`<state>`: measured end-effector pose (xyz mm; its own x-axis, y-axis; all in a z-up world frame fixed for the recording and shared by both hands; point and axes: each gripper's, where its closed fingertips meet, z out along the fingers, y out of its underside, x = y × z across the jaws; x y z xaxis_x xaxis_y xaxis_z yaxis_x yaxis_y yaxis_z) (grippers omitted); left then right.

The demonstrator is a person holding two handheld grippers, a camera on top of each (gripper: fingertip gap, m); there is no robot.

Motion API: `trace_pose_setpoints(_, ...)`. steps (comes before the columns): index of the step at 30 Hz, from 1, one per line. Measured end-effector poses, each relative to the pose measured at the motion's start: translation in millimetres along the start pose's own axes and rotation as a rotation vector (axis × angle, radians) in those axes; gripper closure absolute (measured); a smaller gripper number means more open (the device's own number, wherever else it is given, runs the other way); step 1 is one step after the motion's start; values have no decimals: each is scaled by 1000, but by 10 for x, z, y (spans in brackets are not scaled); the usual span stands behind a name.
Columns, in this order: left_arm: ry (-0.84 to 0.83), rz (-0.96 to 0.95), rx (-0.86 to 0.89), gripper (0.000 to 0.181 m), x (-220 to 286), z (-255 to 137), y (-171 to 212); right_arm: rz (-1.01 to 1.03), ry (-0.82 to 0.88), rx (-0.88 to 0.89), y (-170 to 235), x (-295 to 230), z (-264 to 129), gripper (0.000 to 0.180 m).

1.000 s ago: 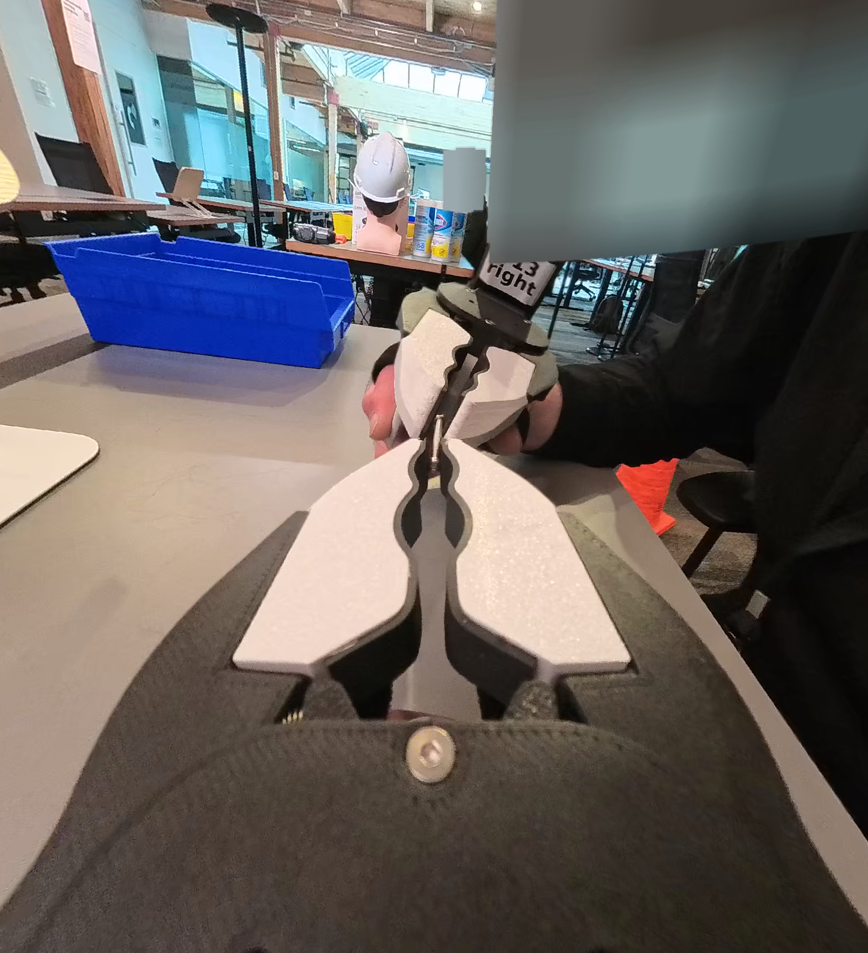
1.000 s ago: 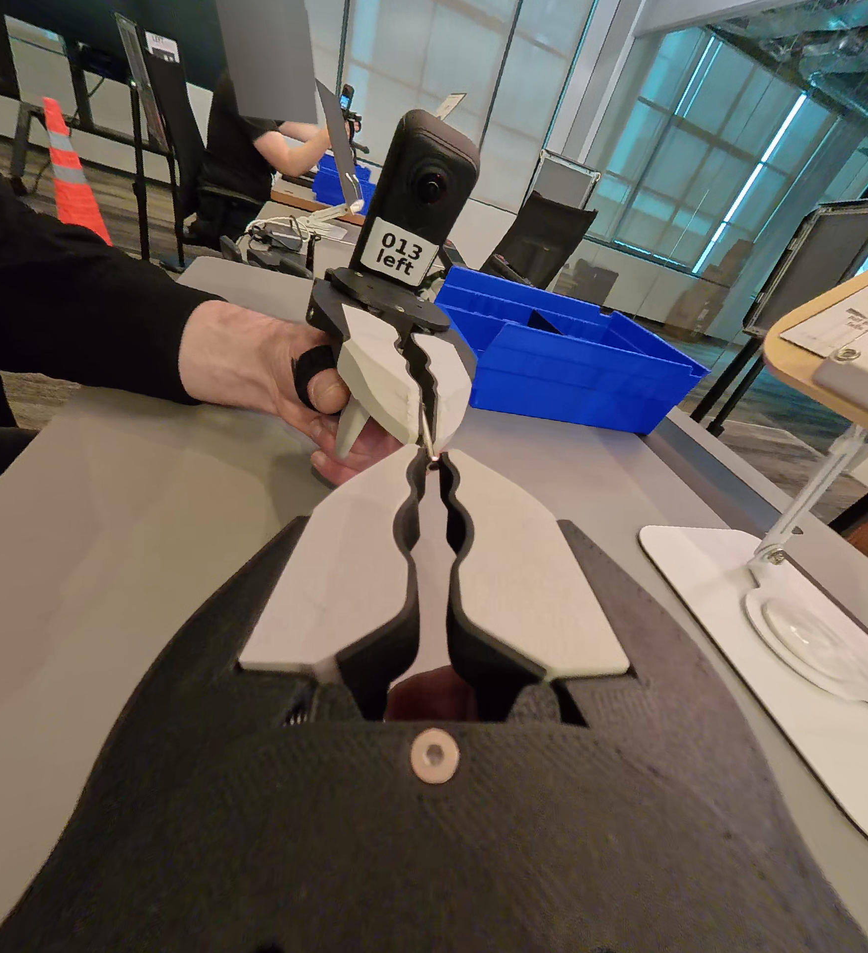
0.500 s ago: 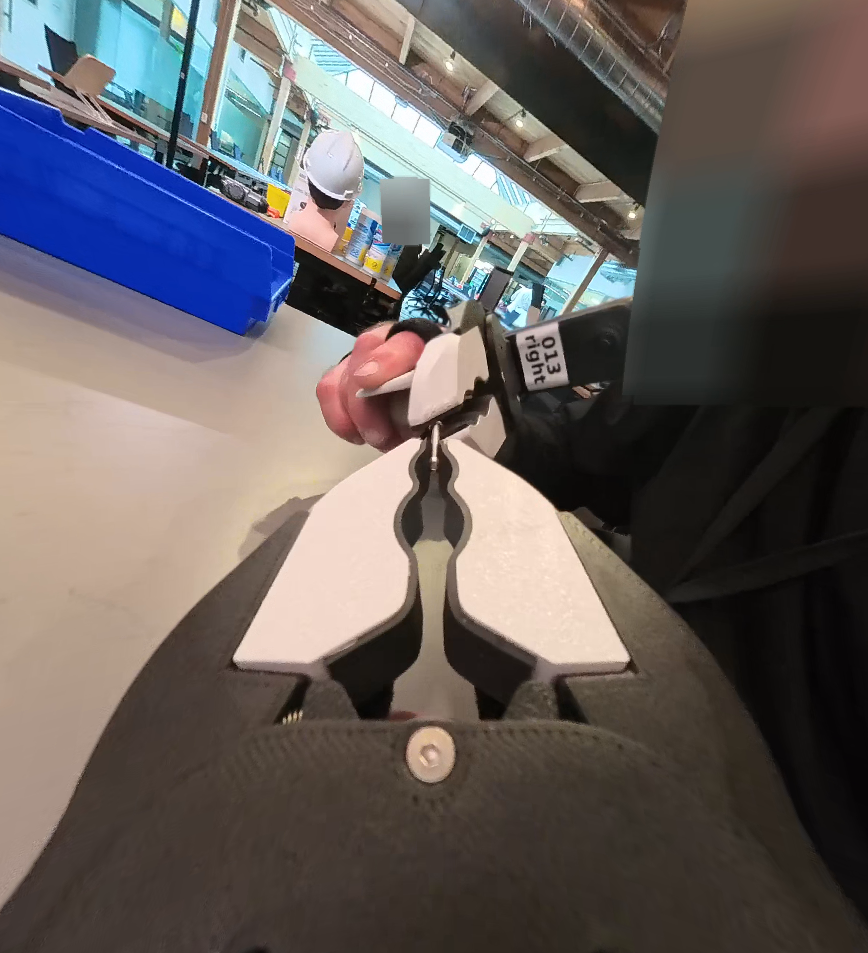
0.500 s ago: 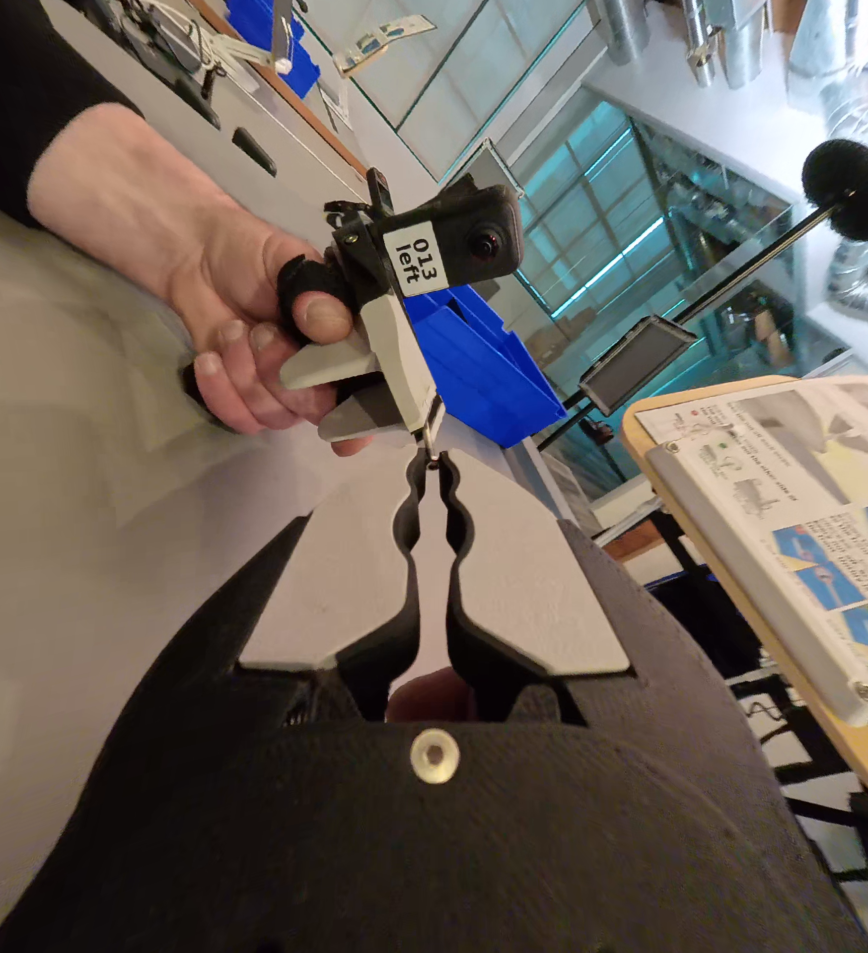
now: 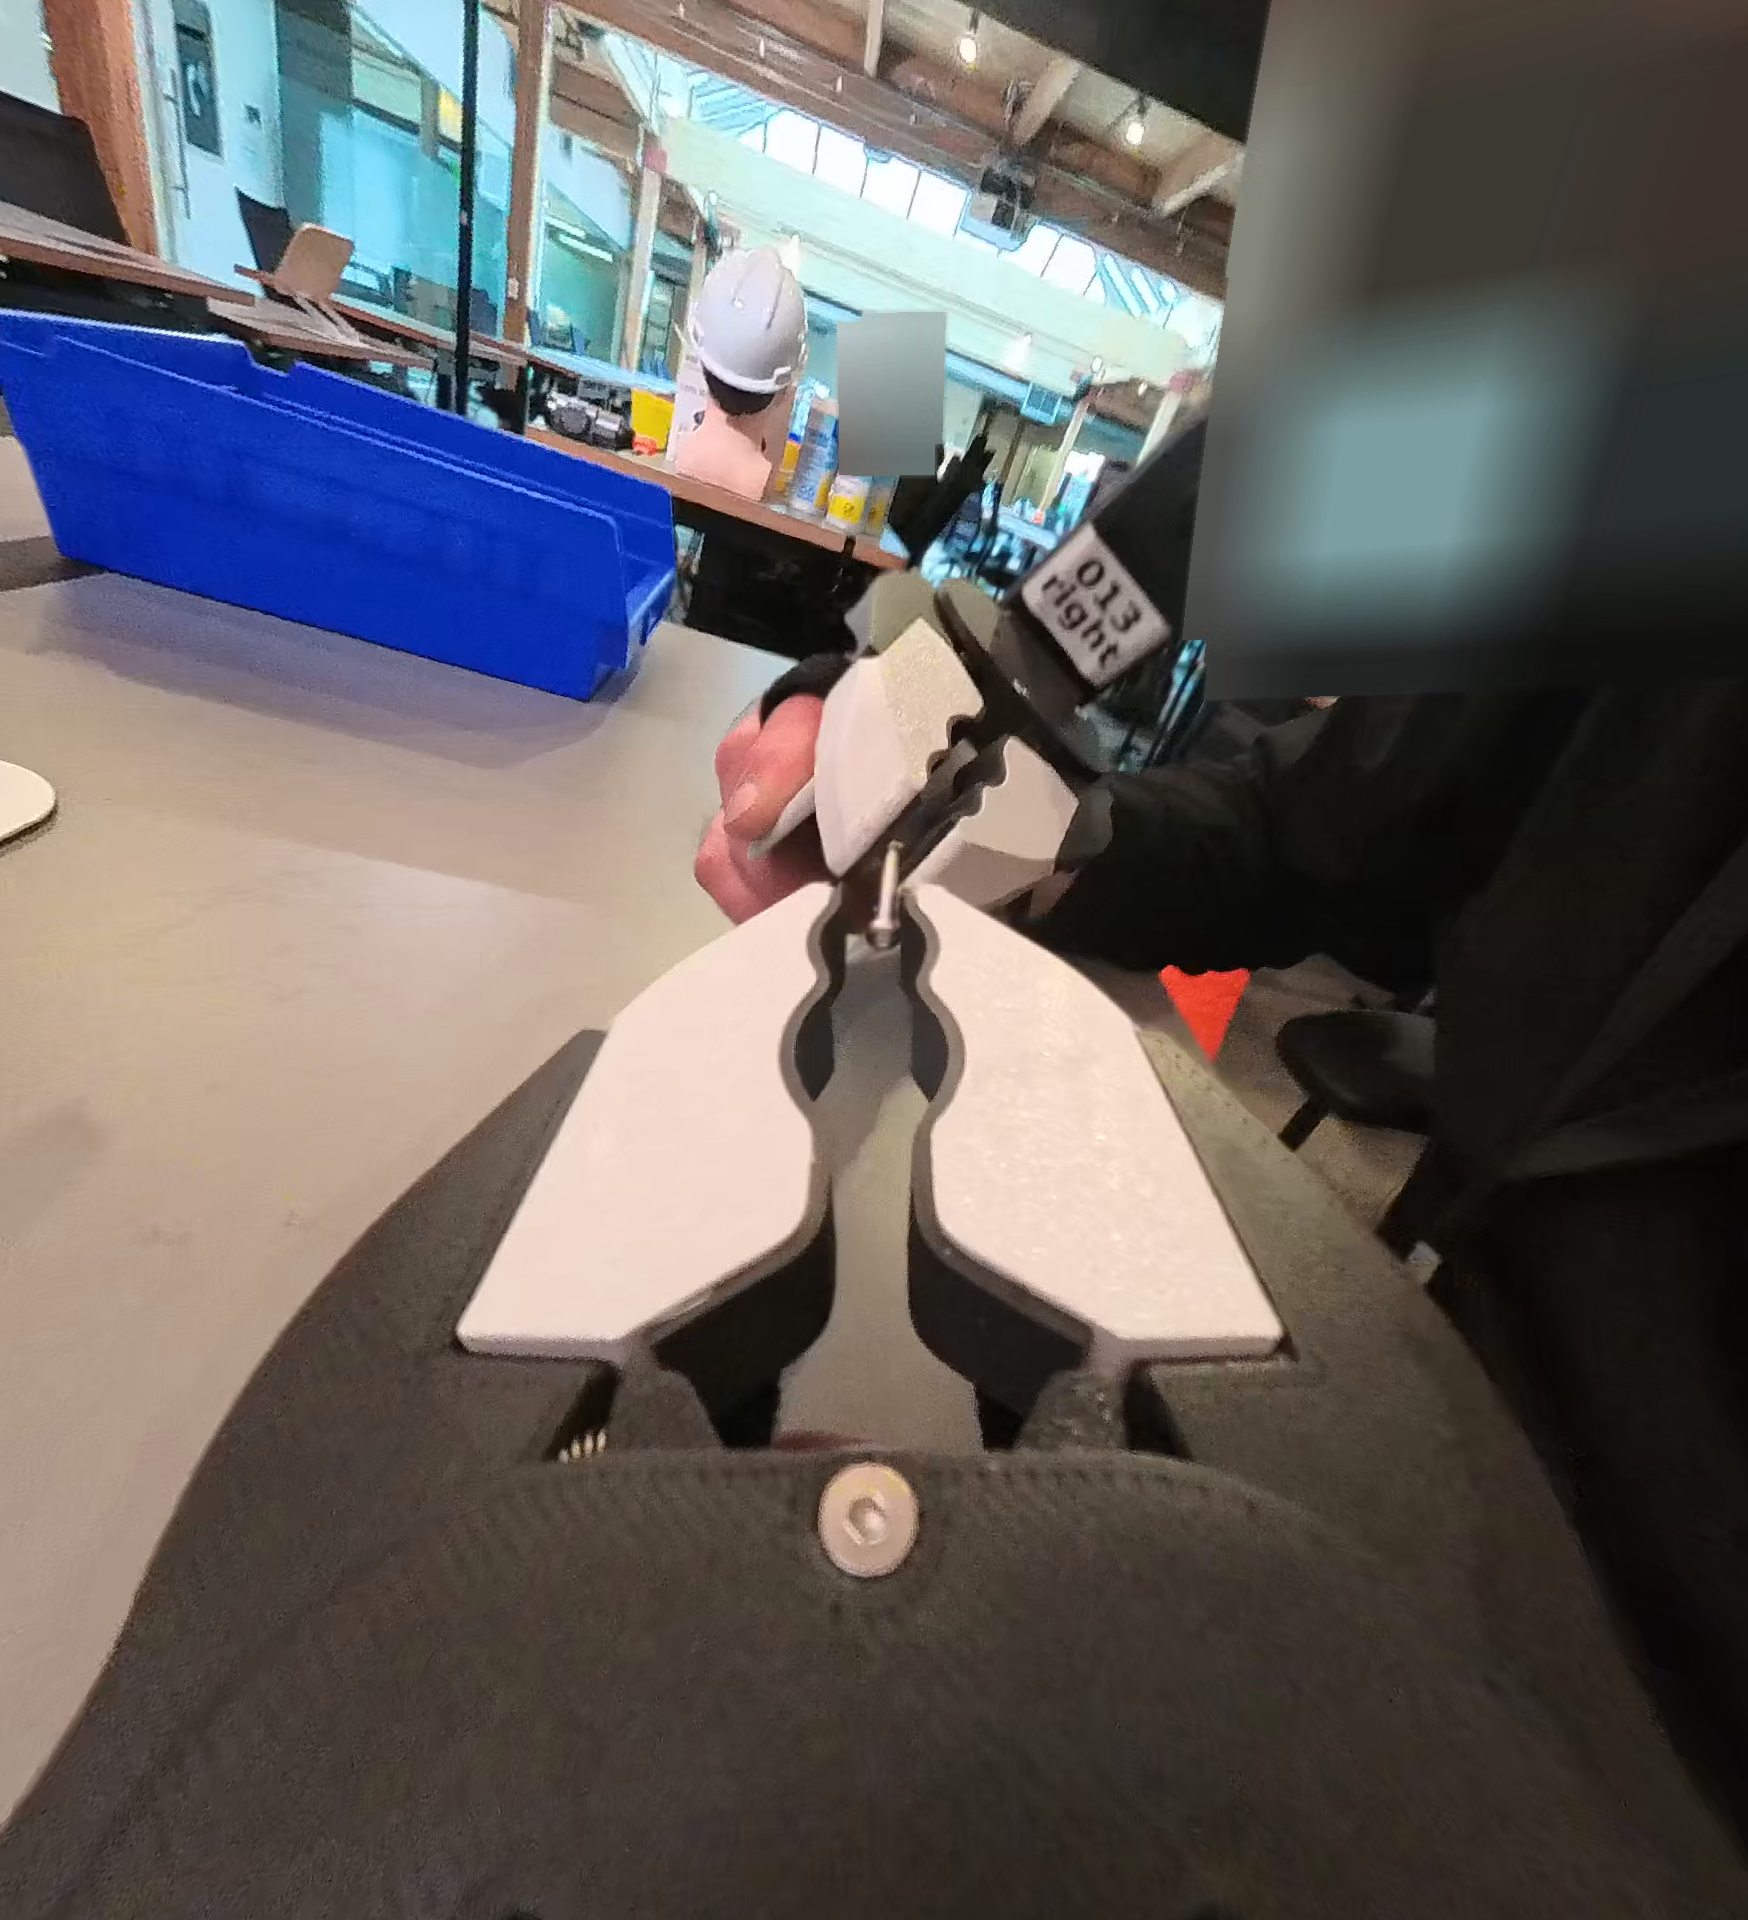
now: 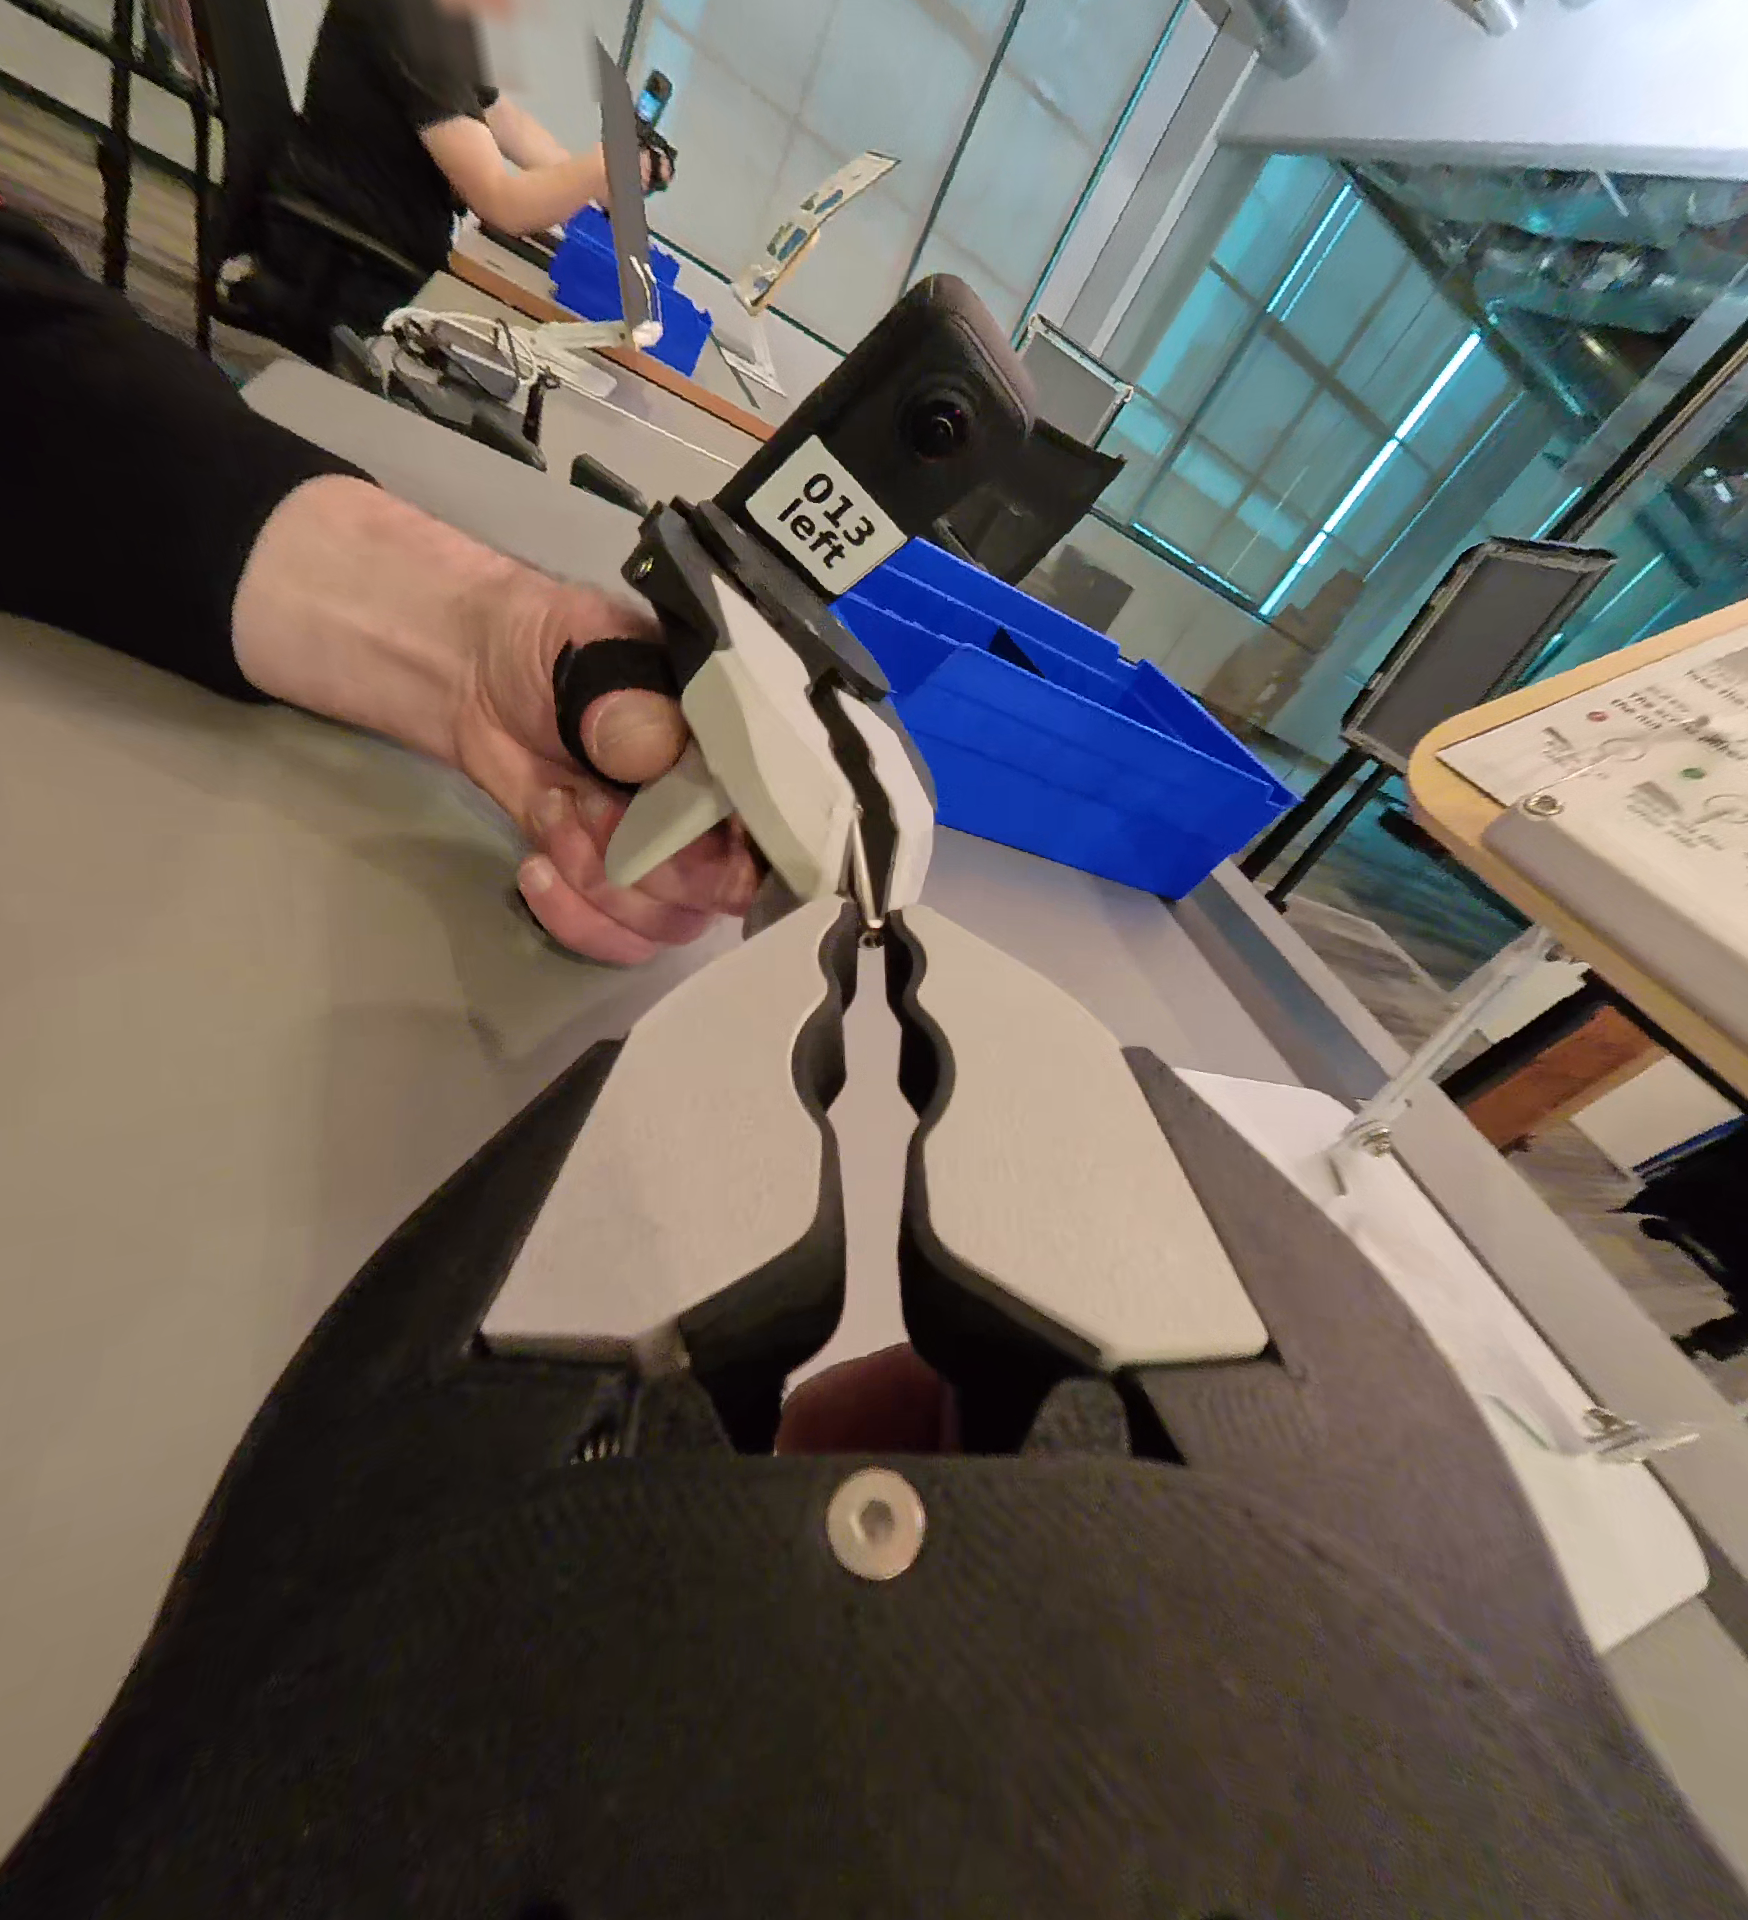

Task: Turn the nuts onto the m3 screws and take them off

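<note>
A thin silver M3 screw [image 5: 886, 896] spans the gap between my two grippers, held above the grey table [image 5: 226, 935]. My left gripper [image 5: 875, 916] is shut on its wider near end. My right gripper [image 5: 896, 868] comes in from the upper right, tilted, and pinches the far end. In the right wrist view my right gripper [image 6: 870, 927] is shut on a small dark nut [image 6: 872, 937] at its tips. The screw shaft [image 6: 862, 873] runs up from there into the shut left gripper [image 6: 865, 883]. The nut is too small to see clearly.
A blue bin [image 5: 330, 520] stands on the table behind the grippers and also shows in the right wrist view [image 6: 1057, 748]. A white stand base [image 6: 1421, 1299] with an instruction board [image 6: 1680, 831] is at the right. An orange cone [image 5: 1202, 1008] is on the floor. A person sits at a far table [image 6: 382, 156]. Only a small space, under 4 cm, lies between the two pairs of fingers.
Both grippers stay tip to tip on the screw. Both views rolled strongly half a second ago and have rolled partway back, so the grippers twisted against each other.
</note>
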<state>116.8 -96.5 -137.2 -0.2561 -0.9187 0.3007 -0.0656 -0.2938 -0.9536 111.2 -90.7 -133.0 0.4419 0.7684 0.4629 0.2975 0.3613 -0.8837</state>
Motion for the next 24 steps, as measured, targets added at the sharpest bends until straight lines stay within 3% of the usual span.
trace_pose_setpoints(19,-77,185,-16,178,7,10,-14,213,-94,11,24,-20,-5,175)
trace_pose_setpoints(24,-54,121,-19,178,7,7,-7,119,-53,-3,33,-14,0,175)
